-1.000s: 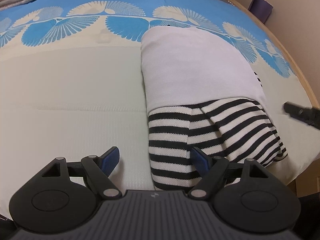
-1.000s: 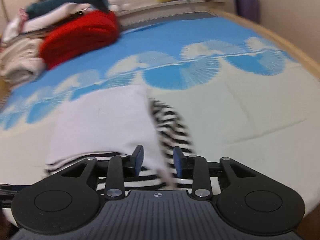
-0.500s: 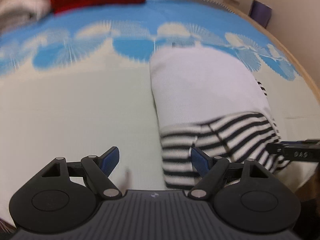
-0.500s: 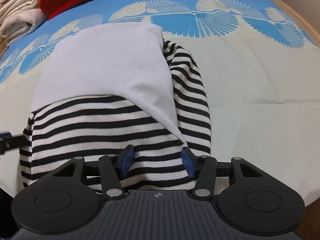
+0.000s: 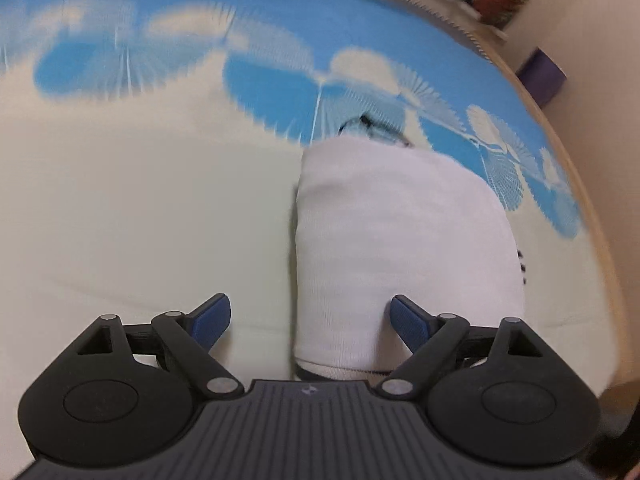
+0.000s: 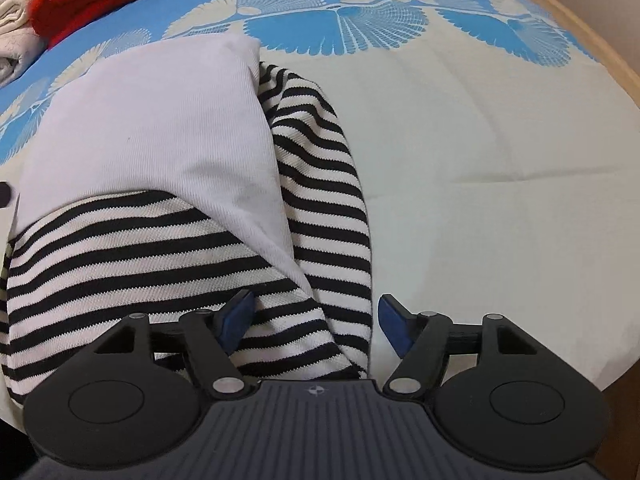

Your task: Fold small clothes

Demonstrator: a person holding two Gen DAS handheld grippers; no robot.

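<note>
A folded striped garment (image 6: 168, 240), black-and-white with a plain white panel on top, is lying on a bed cover (image 6: 480, 160) patterned in blue. The right gripper (image 6: 312, 320) is hovering over its near right corner, jaws opening around the striped edge without pinching it. The left gripper (image 5: 310, 322) is opening wide, straddling the garment's left edge, gripping nothing.
</note>
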